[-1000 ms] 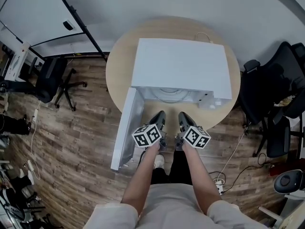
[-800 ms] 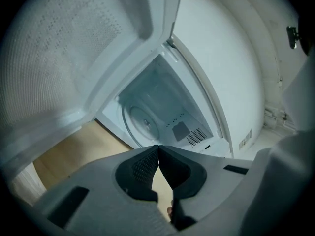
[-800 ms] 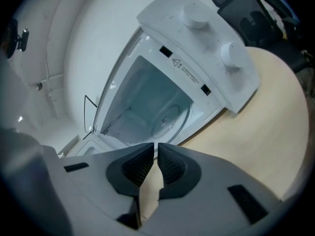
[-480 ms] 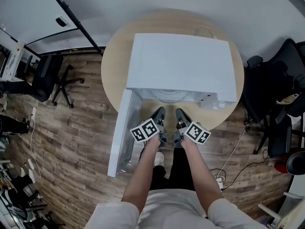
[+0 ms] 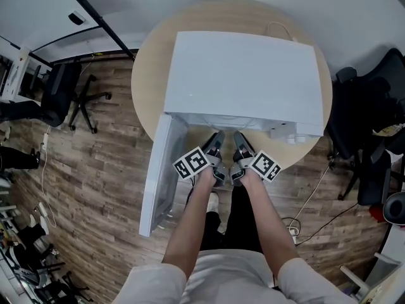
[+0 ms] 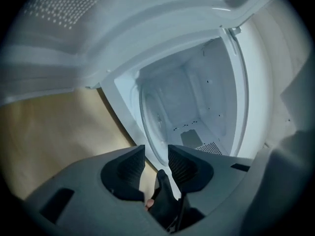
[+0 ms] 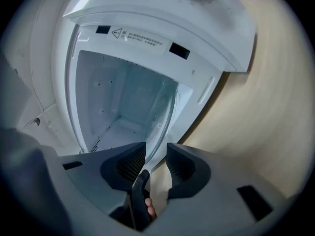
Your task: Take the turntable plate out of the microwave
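Note:
The white microwave [image 5: 243, 75] stands on a round wooden table [image 5: 147, 87] with its door [image 5: 161, 176] swung open to the left. The clear glass turntable plate [image 6: 147, 117] lies in the cavity, its near rim at the opening. My left gripper [image 5: 215, 145] is at the mouth. Its jaws have just been opening and stand apart in the left gripper view [image 6: 156, 163], with the plate's rim between them and not pressed. My right gripper [image 5: 239, 145] is beside it. Its jaws [image 7: 156, 161] have likewise just been opening, astride the plate's rim [image 7: 165, 122].
The open door juts out past the table edge on the left. Black office chairs stand at the right [image 5: 367, 132] and far left [image 5: 60, 100]. Cables [image 5: 310, 211] trail over the wooden floor. A white cord [image 5: 280, 28] lies behind the microwave.
Both grippers have edged closer to the microwave's mouth and rolled, their marker cubes tipping outward. Less of the plate shows under the microwave's top edge.

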Demonstrator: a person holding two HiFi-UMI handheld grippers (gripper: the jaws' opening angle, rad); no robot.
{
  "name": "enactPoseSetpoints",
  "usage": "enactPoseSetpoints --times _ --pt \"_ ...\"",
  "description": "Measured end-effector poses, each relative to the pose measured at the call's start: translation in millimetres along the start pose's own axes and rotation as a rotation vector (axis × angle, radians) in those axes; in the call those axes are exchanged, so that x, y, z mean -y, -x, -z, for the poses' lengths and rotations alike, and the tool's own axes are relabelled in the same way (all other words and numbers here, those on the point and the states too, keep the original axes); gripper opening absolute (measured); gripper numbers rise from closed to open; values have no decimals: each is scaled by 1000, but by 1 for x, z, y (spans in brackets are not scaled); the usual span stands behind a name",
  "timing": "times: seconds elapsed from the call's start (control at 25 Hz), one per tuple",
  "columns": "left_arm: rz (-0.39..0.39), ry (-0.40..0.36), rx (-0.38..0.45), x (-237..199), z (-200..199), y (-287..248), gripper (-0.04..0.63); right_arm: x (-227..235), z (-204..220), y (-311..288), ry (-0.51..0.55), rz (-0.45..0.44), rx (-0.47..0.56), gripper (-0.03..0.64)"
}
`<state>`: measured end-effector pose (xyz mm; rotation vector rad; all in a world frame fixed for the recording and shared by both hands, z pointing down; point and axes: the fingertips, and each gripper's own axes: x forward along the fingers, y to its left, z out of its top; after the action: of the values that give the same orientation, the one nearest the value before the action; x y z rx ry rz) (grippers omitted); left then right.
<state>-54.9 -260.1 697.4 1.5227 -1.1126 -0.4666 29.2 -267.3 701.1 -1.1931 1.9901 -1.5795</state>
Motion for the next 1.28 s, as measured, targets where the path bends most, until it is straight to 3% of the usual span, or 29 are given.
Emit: enactPoseSetpoints --times 0.28,0.56,0.72,0.96,1.28 --pt "1 74 -4 -11 -3 -16 149 7 -4 -15 -90 -27 10 127" --pt "-4 83 -39 -14 -3 -29 146 13 -4 -22 -117 -30 -4 117" --pt "-5 89 -50 -16 -2 -27 81 15 -2 -20 -156 -45 -8 102" --pt "41 170 -41 -16 -1 -26 60 11 -3 -19 -193 -87 -12 59" --pt "99 208 -39 -13 4 -17 46 13 4 -10 -210 -99 -26 44"
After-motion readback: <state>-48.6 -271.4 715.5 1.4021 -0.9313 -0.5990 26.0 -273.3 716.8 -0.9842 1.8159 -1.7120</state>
